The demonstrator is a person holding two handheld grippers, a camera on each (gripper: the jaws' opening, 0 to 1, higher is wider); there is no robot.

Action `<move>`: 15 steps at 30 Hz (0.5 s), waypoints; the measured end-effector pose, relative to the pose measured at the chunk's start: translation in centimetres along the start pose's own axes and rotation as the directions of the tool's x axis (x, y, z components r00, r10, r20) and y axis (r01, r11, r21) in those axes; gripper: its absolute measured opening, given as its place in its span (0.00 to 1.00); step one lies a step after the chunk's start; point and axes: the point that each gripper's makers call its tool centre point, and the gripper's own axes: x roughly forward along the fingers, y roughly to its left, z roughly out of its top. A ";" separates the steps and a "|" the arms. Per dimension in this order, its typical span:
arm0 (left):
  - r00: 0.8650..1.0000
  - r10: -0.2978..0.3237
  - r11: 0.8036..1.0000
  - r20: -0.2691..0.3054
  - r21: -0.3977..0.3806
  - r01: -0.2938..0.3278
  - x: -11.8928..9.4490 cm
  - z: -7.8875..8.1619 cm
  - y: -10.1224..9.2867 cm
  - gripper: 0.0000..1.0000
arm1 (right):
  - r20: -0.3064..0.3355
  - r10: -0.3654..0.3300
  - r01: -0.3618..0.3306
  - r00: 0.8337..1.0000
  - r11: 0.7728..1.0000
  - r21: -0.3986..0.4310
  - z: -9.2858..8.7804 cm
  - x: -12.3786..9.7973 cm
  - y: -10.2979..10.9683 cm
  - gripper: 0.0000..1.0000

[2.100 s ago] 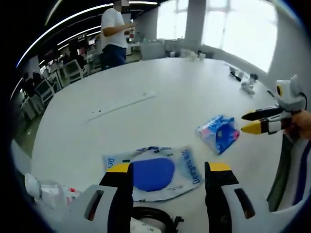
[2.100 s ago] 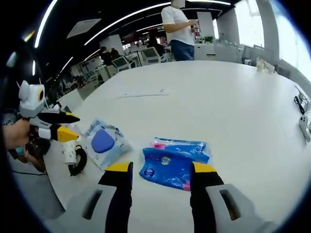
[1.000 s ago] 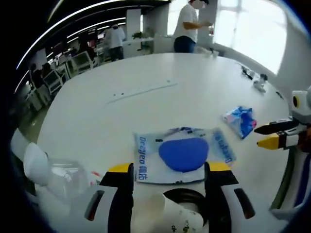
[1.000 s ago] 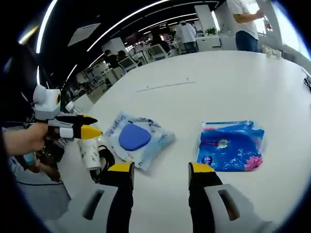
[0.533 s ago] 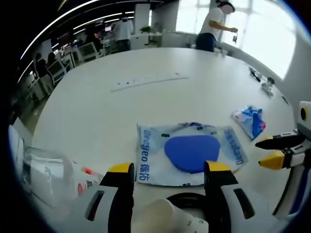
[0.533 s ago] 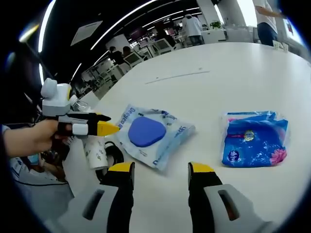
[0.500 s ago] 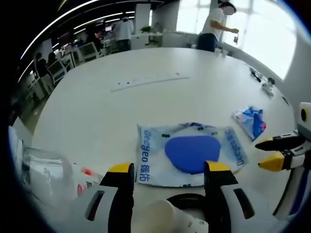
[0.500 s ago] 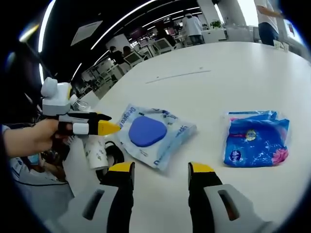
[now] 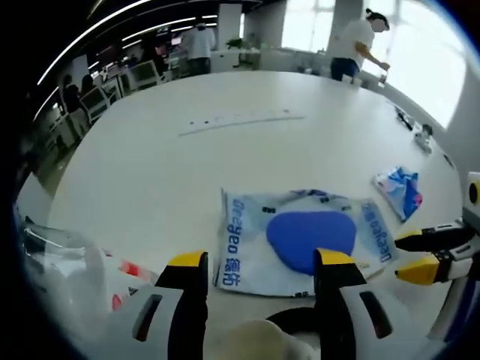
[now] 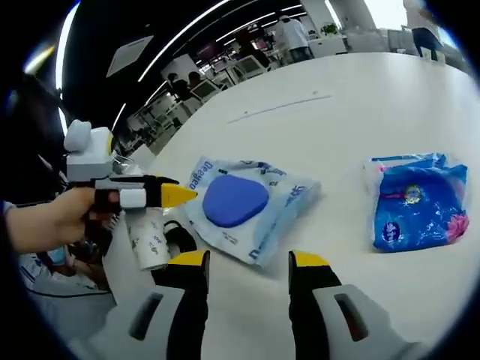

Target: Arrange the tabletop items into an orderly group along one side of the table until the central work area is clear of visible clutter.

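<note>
In the left gripper view the left gripper holds its two yellow-tipped jaws apart with nothing between them, poised above the near edge of the white table. Just beyond the tips lies a clear packet with a blue pad inside, flat on the tabletop and printed with blue lettering. Below the jaws sit the rim of a paper cup and a coil of black cable, both close to the table's near edge. To the left of the jaws a clear plastic bottle lies blurred (its label shows red). Farther right a blue tissue pack rests well apart from the packet.

The right gripper enters from the right, its jaws nearly together with a narrow gap, gripping nothing. In the right gripper view the right gripper shows its jaws apart and empty above the table. Ahead are the packet and, to its right, the tissue pack. At the left a hand holds the left gripper, above the patterned cup and cable. People stand beyond the table.
</note>
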 end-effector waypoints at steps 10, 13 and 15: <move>1.000 0.025 0.999 -0.013 -0.036 -0.025 0.5 -0.5 0.6 0.49 | 0.010 -0.012 0.012 1.000 0.999 0.032 -0.4 0.5 -0.3 0.35; 0.999 0.043 0.998 -0.006 -0.045 -0.043 0.5 -0.6 0.8 0.43 | 0.014 -0.018 0.018 1.000 0.999 0.031 -0.4 0.6 -0.4 0.29; 0.999 0.052 0.997 -0.011 -0.053 -0.052 0.6 -0.8 1.0 0.42 | 0.025 -0.008 0.007 1.000 0.999 0.043 -0.2 0.7 -0.2 0.25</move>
